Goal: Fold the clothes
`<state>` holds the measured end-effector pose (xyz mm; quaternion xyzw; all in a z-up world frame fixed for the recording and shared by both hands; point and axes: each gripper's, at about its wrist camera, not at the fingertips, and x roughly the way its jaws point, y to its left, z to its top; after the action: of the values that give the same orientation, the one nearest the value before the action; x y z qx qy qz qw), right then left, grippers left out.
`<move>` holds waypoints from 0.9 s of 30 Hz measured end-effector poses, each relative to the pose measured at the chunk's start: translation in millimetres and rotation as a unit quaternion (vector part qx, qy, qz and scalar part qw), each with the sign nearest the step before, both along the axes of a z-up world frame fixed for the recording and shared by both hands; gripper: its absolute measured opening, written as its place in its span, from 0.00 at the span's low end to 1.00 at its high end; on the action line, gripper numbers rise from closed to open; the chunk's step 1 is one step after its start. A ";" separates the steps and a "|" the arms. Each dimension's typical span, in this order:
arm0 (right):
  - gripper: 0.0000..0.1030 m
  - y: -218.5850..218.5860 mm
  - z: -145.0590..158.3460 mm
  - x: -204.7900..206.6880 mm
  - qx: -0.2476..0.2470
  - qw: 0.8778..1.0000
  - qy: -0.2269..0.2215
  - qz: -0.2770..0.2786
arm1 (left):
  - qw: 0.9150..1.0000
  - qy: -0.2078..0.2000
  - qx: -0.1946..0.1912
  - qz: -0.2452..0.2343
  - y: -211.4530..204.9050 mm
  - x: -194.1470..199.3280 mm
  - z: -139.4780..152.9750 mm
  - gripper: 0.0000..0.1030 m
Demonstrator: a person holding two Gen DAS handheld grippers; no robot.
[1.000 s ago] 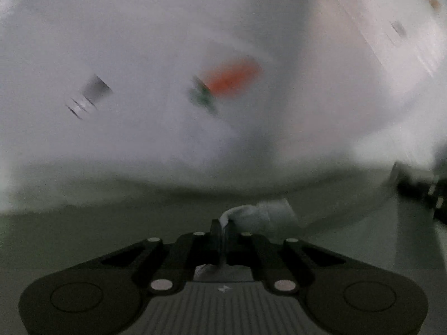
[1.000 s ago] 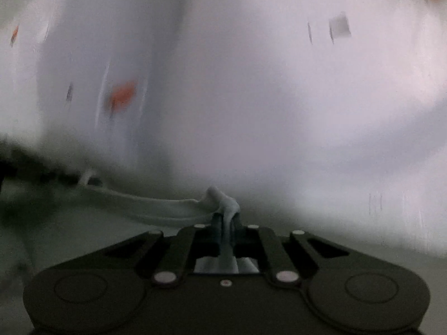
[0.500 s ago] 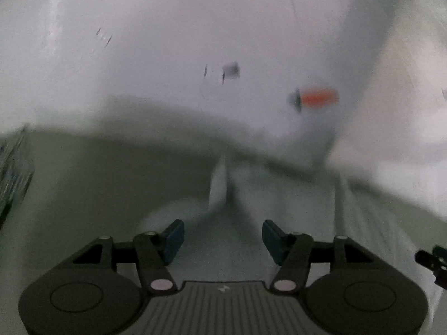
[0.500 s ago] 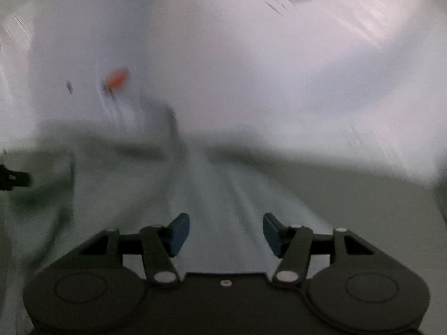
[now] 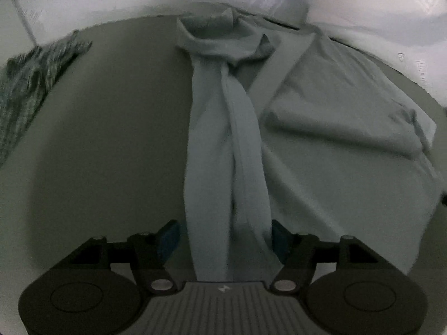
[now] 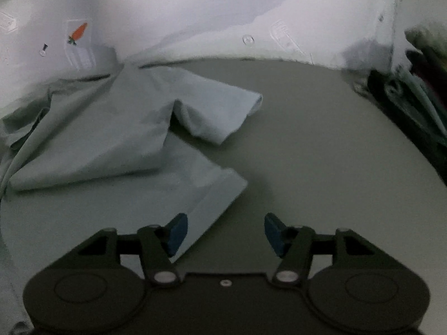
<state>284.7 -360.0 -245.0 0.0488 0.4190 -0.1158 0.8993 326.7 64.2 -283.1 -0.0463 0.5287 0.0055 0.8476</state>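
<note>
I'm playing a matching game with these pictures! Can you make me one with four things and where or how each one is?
Things:
1. pale shirt
2. carrot sticker
3. left gripper
4. striped cloth

Places or states:
A. on the white wall
B. open, over a twisted strip of shirt
C. spread on the grey table
D. at the table's left edge

Pairs: 1-C, 2-A, 3-B, 4-D

Dim, greyish light in both views, soft focus, fisheye bending with black corners, brighter backdrop overexposed.
</note>
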 end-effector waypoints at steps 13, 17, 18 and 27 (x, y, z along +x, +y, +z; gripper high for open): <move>0.20 -11.6 -25.5 34.1 -0.011 0.995 -0.040 0.092 | 0.998 -0.004 -0.041 0.048 -7.0 -64.3 -11.8 0.13; 0.12 -8.7 -14.0 12.3 0.001 0.995 -0.053 0.086 | 0.995 -0.018 -0.055 0.077 1.6 -73.9 -8.8 0.02; 0.12 -8.4 -6.9 3.1 0.002 0.995 -0.061 0.085 | 0.994 -0.022 -0.062 0.087 6.4 -75.8 -5.1 0.01; 0.11 -7.3 79.6 -126.7 0.010 0.991 -0.120 0.057 | 0.980 -0.077 -0.087 0.161 79.8 -104.4 47.2 0.02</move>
<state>158.0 -367.3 -165.3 0.0472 0.3108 -0.0540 0.9478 222.3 144.0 -235.8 -0.2044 0.4460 0.0925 0.8665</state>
